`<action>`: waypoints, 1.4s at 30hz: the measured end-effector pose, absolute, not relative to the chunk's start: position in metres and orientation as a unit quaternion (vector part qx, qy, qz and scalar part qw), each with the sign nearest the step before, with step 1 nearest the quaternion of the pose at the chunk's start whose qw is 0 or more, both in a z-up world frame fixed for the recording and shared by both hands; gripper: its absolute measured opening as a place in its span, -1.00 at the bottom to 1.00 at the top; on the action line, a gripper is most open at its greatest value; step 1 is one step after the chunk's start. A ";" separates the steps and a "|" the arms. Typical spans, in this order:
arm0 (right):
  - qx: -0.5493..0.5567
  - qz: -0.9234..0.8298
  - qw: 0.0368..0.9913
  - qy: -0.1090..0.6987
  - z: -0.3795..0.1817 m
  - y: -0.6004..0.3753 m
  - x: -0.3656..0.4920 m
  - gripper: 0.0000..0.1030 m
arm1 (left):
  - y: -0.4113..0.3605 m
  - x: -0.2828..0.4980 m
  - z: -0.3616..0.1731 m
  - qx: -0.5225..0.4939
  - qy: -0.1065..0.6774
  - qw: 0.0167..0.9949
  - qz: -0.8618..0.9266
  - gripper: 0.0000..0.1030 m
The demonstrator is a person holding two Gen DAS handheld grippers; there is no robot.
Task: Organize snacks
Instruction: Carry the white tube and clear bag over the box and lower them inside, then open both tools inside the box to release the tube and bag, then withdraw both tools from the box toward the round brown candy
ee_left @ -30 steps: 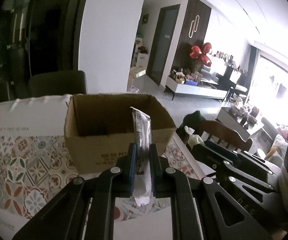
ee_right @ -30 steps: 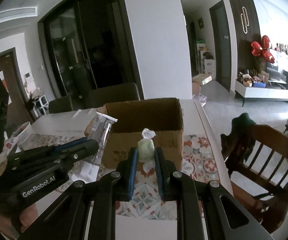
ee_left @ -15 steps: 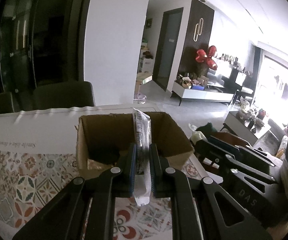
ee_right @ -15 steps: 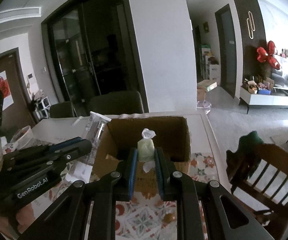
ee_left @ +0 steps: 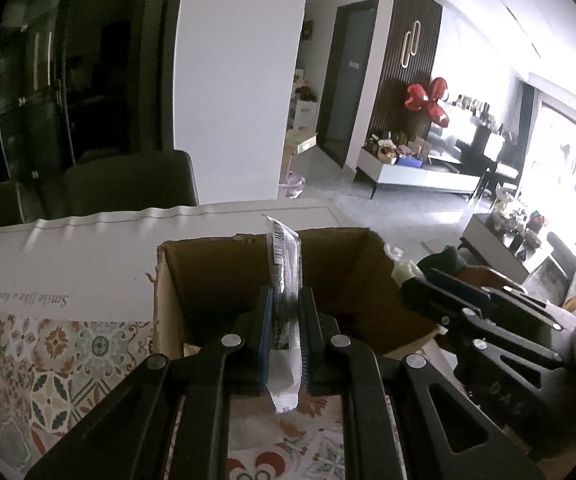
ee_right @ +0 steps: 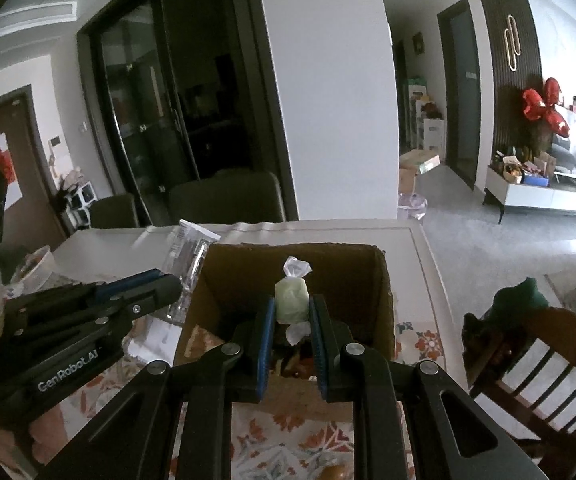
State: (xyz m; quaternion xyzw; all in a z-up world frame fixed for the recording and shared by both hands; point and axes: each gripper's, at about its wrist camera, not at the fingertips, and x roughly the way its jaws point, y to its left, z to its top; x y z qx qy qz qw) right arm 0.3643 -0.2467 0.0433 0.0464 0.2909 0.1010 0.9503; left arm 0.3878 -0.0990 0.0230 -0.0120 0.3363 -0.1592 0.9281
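My left hand-held gripper (ee_left: 283, 320) is clamped on a long clear snack sachet (ee_left: 285, 264), standing upright over the open cardboard box (ee_left: 167, 292) at my twelve o'clock. My right hand-held gripper (ee_right: 292, 322) pinches a pale green wrapped sweet (ee_right: 291, 300) above the same box on the tiled surface (ee_left: 47, 360). I judge both to be feather-light. The sachet looks thin, floppy and slick, so I'd keep the pads at mid-length. The sweet seems soft with twisted ends; hold its plump body, gently, not the crinkly tails.
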 end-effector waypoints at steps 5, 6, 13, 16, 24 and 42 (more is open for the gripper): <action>0.044 0.099 0.947 0.301 0.036 -0.247 0.381 -0.63 | -0.101 0.403 0.017 0.001 0.335 0.931 -0.144 -0.52; 0.043 0.095 0.948 0.302 0.035 -0.248 0.384 -0.62 | -0.100 0.404 0.017 0.001 0.333 0.932 -0.142 -0.43; 0.053 0.076 0.949 0.302 0.027 -0.253 0.387 -0.17 | -0.095 0.398 0.016 0.005 0.321 0.940 -0.113 0.00; 0.057 0.077 0.949 0.300 0.025 -0.254 0.381 -0.17 | -0.093 0.390 0.016 0.003 0.319 0.941 -0.111 0.09; 0.059 0.072 0.952 0.290 0.023 -0.255 0.353 0.02 | -0.087 0.358 0.015 -0.002 0.312 0.945 -0.104 0.23; 0.059 0.063 0.951 0.297 0.000 -0.253 0.297 0.10 | -0.083 0.305 -0.010 0.012 0.315 0.945 -0.083 0.55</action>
